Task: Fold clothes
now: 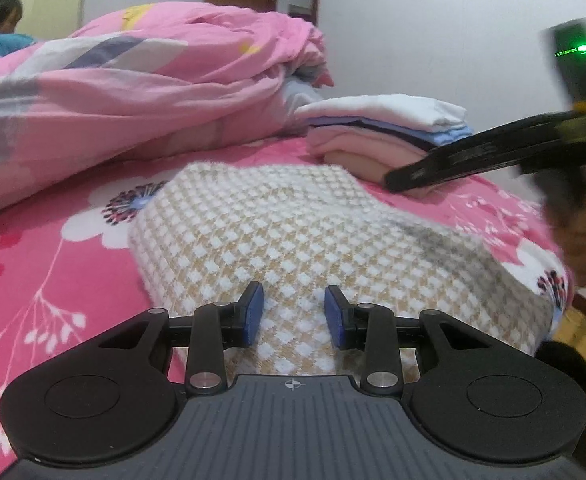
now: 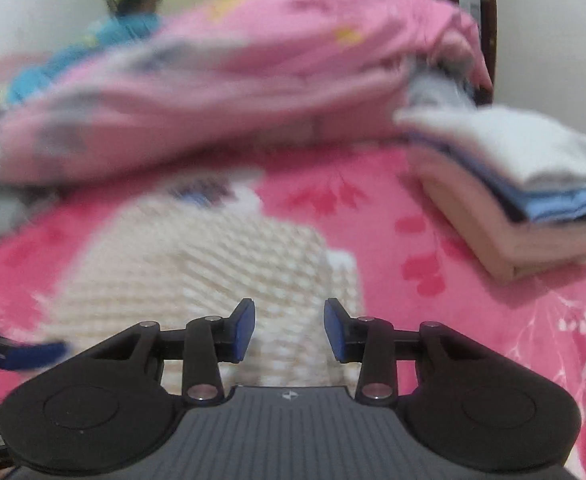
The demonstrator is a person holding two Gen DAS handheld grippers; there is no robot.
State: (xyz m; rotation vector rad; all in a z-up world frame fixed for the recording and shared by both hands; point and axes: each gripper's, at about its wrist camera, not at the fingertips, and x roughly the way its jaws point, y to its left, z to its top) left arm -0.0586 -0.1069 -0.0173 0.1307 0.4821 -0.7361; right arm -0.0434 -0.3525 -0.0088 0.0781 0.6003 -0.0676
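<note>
So, quick rundown of what's showing right now:

Bed: the bed sheet [image 1: 45, 264] is lying hot pink with white flowers, and everything is sitting on it.

Checked garment: the tan-and-white checked knit [image 1: 293, 232] is lying flat and folded in the middle of the bed, right under both cameras. It's also showing in the right wrist view [image 2: 213, 264], though that picture is coming out pretty blurry.

Left gripper: the left gripper [image 1: 294, 312] is hovering low over the near edge of the knit with its blue pads [image 1: 253, 312] standing apart. Nothing is getting pinched between them; the cloth is just lying below.

Right gripper: the right gripper [image 2: 289, 330] is sitting over the knit's near right part, jaws opening, with nothing clamped between them. From the left wrist view its black fingers are reaching in from the right [image 1: 453, 160], crossing in front of the stack.

Folded stack: a stack of folded clothes [image 1: 389, 128] is sitting behind and right of the knit, white on top, blue and purple in the middle, pale pink at the bottom. It's well apart from the knit [image 2: 533, 192].

Quilt: a big pink quilt [image 1: 141, 92] is bunching up along the far side.

Background: a person in blue [image 2: 133, 20] is sitting way back, out of focus.
</note>
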